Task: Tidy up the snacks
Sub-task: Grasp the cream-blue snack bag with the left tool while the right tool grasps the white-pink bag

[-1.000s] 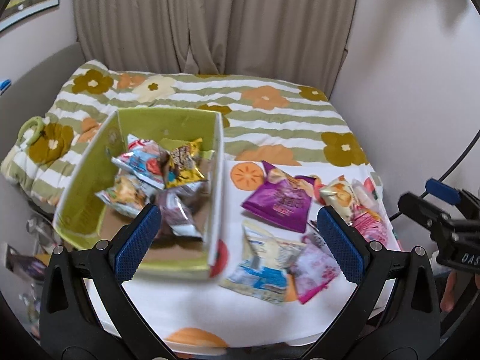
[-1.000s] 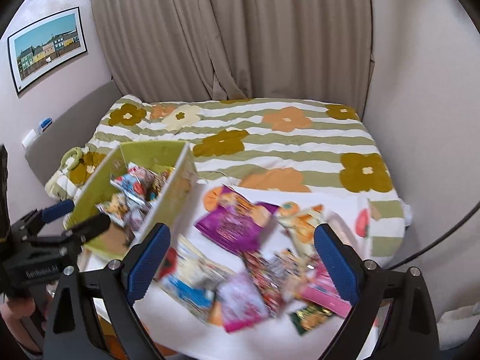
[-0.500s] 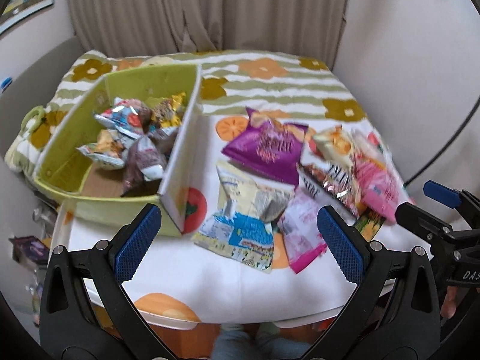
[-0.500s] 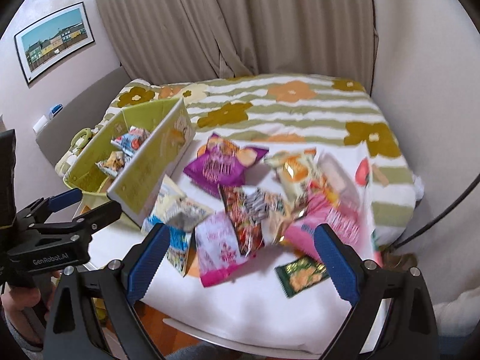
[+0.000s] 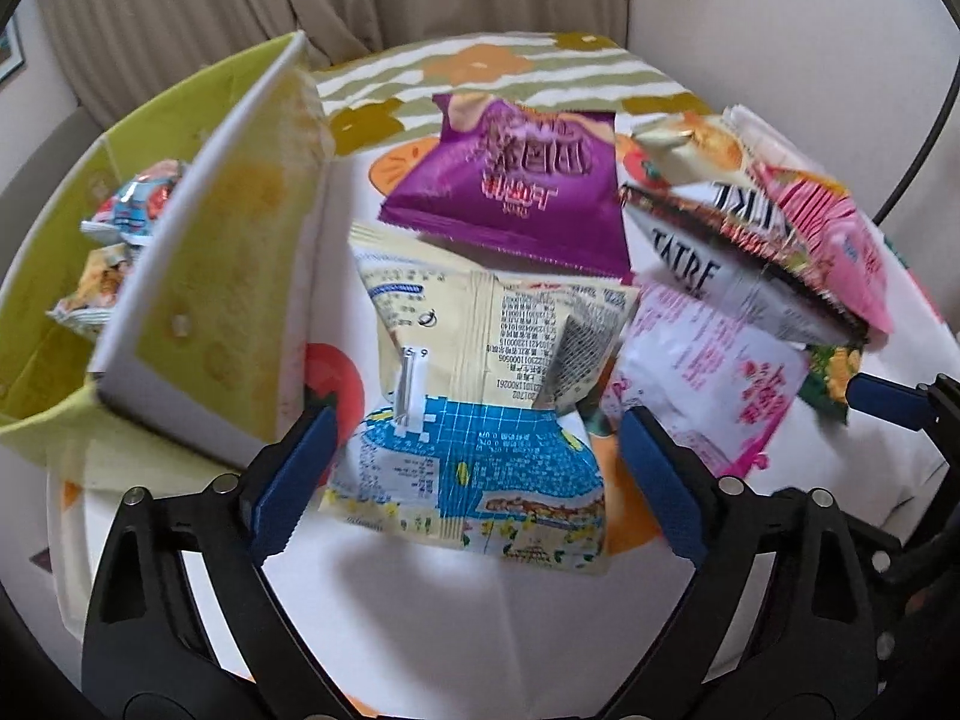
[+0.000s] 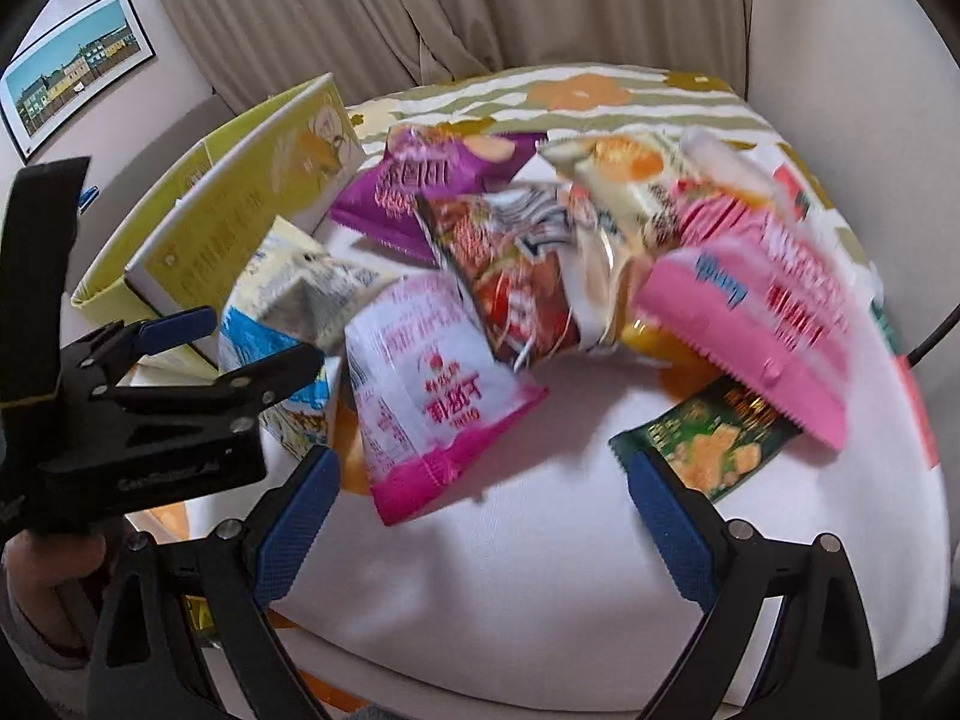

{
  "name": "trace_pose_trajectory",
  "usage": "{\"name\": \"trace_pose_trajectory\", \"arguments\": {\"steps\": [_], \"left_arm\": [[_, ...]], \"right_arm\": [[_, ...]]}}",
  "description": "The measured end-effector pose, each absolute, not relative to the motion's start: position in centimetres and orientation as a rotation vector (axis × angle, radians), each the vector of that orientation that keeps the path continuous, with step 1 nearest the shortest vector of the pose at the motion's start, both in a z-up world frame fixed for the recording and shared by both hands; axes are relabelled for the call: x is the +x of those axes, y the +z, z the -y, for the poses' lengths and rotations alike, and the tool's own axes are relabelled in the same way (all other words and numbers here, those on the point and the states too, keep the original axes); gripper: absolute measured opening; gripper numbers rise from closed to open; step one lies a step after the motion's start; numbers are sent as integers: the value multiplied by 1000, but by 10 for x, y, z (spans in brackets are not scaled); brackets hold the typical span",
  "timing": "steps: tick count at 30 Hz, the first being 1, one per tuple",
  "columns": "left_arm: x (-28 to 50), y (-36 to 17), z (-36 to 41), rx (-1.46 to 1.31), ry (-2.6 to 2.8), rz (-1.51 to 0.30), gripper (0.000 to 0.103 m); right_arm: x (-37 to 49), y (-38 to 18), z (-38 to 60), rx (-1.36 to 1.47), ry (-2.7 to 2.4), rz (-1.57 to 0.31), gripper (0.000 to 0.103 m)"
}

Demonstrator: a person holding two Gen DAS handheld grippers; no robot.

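Note:
Several snack bags lie heaped on a white fruit-print cloth [image 5: 456,618]. My left gripper [image 5: 477,474] hangs low over a cream and blue bag [image 5: 480,396]; its jaws are closing, the bag's lower edge lies between the blue pads, and they do not press it. A green box [image 5: 228,276] with snacks inside [image 5: 132,204] stands to its left. Behind lie a purple bag [image 5: 510,192] and a pink-and-white bag [image 5: 708,372]. My right gripper [image 6: 480,510] stands open above bare cloth, between the pink-and-white bag [image 6: 432,396] and a green packet [image 6: 708,444].
A big pink bag [image 6: 780,312] and a red-and-white bag [image 6: 516,276] crowd the right of the heap. Behind the table are a bed with a striped floral cover [image 6: 576,90] and curtains [image 6: 420,12]. The table's front edge lies just below both grippers.
Both grippers have come down and closer to the snack heap, which now fills the views. The left jaws have narrowed around the cream and blue bag.

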State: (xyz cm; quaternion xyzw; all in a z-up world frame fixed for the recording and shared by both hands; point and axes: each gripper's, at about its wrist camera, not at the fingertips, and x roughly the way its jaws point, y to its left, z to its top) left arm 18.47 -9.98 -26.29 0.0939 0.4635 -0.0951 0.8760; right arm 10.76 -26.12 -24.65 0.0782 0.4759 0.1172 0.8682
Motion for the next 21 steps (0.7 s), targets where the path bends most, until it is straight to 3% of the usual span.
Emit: {"name": "trace_pose_trajectory", "arguments": {"steps": [6, 9, 13, 16, 21], "left_arm": [[194, -276, 96, 203, -197, -991, 91], [199, -278, 95, 207, -205, -1002, 85], [199, -278, 92, 223, -212, -1012, 69], [194, -277, 91, 222, -215, -1013, 63], [191, -275, 86, 216, -208, -1022, 59]], "right_arm": [[115, -256, 258, 177, 235, -1006, 95], [122, -260, 253, 174, 233, -1010, 93], [131, -266, 252, 195, 242, -1024, 83], [138, -270, 248, 183, 253, -1037, 75], [144, -271, 240, 181, 274, -1036, 75]]}}
